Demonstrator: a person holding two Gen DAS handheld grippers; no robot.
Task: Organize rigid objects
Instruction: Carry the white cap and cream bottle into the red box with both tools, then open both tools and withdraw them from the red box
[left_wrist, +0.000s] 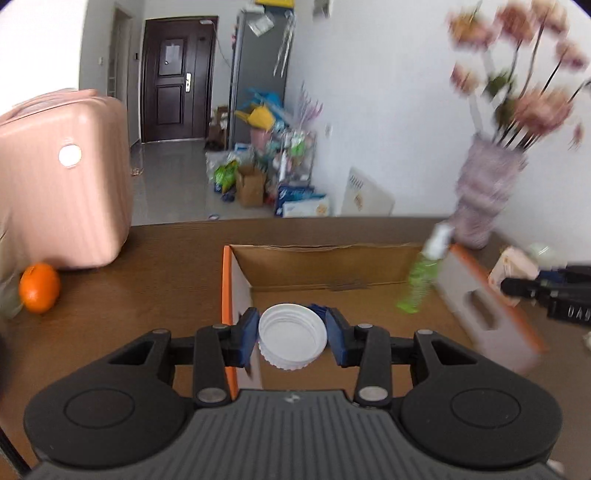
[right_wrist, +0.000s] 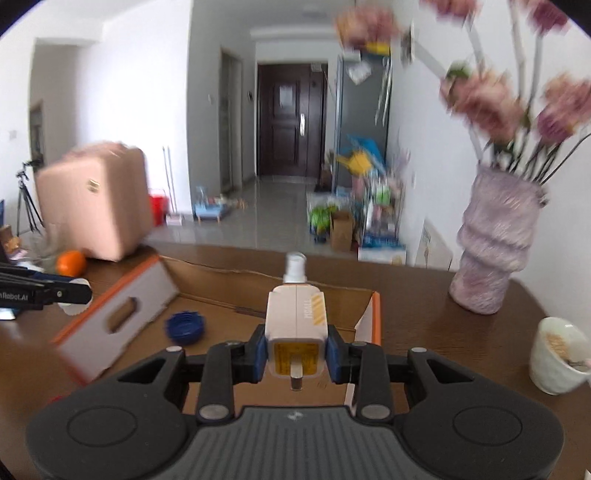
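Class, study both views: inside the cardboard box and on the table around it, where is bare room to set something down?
Free: box floor right of the blue cap; table between orange and box. Crowded: the box's green bottle corner, and the table edge by vase and cup.

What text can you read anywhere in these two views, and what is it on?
"HCALL", vertical, uncertain: small carton held in the right gripper.
"nRobot.AI", cut off at the edge: left gripper, in the right wrist view.
"UAS", blurred, uncertain: right gripper, in the left wrist view.
Yellow label on the carton's near end: too small to read.
White lid, green bottle, box: no readable text.
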